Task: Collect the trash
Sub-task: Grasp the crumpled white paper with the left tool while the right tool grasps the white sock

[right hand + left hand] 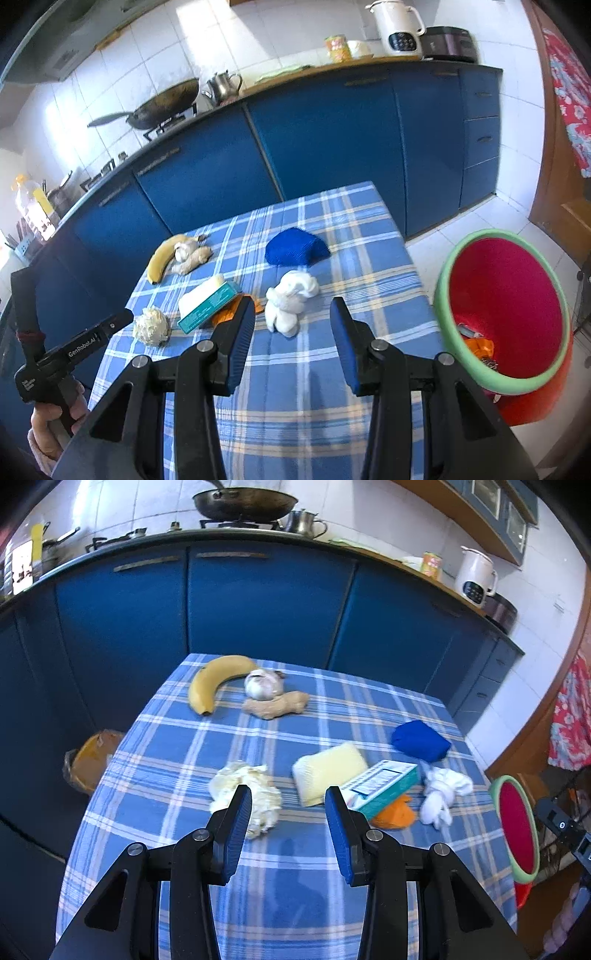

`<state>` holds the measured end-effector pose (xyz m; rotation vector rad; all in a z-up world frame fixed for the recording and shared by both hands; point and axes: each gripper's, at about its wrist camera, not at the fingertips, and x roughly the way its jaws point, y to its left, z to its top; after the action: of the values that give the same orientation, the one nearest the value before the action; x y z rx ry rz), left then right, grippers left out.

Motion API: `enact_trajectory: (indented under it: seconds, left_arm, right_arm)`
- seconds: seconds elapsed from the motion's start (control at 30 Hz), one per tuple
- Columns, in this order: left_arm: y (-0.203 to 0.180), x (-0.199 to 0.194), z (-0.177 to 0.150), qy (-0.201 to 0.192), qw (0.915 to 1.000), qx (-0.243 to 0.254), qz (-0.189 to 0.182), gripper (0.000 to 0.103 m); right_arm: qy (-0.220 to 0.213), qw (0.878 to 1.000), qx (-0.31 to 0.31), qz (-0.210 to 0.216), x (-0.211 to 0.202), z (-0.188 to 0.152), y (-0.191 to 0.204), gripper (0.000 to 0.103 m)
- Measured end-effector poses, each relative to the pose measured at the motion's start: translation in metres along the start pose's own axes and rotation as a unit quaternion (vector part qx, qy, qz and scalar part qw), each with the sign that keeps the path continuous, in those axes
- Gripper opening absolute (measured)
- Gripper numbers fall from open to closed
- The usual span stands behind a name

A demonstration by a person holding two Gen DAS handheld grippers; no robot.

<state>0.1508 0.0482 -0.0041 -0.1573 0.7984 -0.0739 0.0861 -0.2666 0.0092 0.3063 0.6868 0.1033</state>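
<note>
Trash lay on the checked table (177,738): a cream wad (243,794) just ahead of the left claw (288,805), a white wad (291,302) ahead of the right claw (291,317). Both claws gaped wide, holding nothing. Only the right view looked into the red bin (506,295) past the table's right edge, with scraps inside; a box (208,306) lay between the wads.

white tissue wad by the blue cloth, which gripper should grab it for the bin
Right. The right gripper is open and lined up just short of the white tissue wad, with the red bin on its side. The left gripper faces the cream wad.
</note>
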Motion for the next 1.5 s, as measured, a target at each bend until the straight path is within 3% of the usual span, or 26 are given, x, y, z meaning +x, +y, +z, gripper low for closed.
enact_trajectory:
  seconds: [0.1,0.2,0.5,0.67,1.07,1.4,1.5]
  left_arm:
    - [0.008,0.011,-0.001,0.01,0.9999,-0.011,0.003,0.044]
    - [0.012,0.019,-0.004,0.016,0.9997,-0.018,0.01,0.056]
    - [0.025,0.044,-0.007,0.027,0.9984,-0.034,0.037,0.056]
    - [0.03,0.054,-0.006,0.033,0.9981,-0.044,0.028,0.056]
    - [0.023,0.072,-0.008,0.043,0.9978,-0.05,0.006,0.056]
    - [0.026,0.072,-0.008,0.034,0.998,-0.054,0.0,0.045]
    - [0.026,0.067,-0.007,0.026,0.9983,-0.052,-0.002,0.043]
  right_arm:
    - [0.013,1.0,-0.006,-0.002,0.017,0.0,0.006,0.044]
    - [0.03,1.0,-0.006,-0.002,0.036,-0.001,0.01,0.044]
    - [0.066,0.998,-0.006,-0.006,0.079,-0.004,0.015,0.044]
    - [0.085,0.996,-0.006,-0.009,0.098,-0.006,0.015,0.044]
    - [0.111,0.994,-0.001,-0.017,0.132,-0.009,0.008,0.044]
    - [0.119,0.993,0.007,-0.009,0.144,-0.012,0.004,0.044]
    - [0.118,0.993,0.006,-0.006,0.144,-0.013,0.004,0.03]
